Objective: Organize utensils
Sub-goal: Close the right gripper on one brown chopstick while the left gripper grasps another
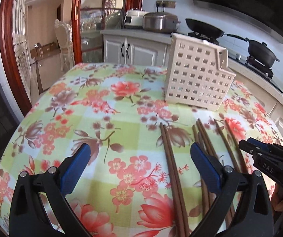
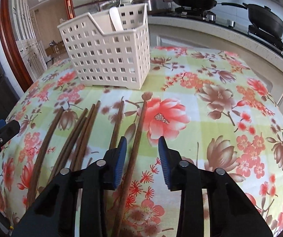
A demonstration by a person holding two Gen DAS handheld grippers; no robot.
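Note:
Several brown wooden chopsticks lie side by side on the floral tablecloth (image 1: 101, 102). My left gripper (image 1: 140, 148) is wide open low over the cloth, with a pair of chopsticks (image 1: 166, 144) between its fingers, nearer the right one, and untouched. My right gripper (image 2: 142, 141) is open and narrower, straddling a single chopstick (image 2: 139, 122) that runs close to its left pad; I see no pad pressing on it. A white perforated utensil holder (image 2: 109, 55) stands upright behind the chopsticks, with a white spoon (image 2: 115, 19) inside. The holder (image 1: 196, 73) also shows in the left wrist view.
A kitchen counter (image 2: 230, 37) runs behind and to the right of the table, bearing a stove with a black wok (image 2: 192, 0) and a lidded pan (image 2: 266, 19). A steel pot (image 1: 160, 21) and a rice cooker (image 1: 133, 17) stand further back. A glass sliding door (image 1: 94, 29) is at the left.

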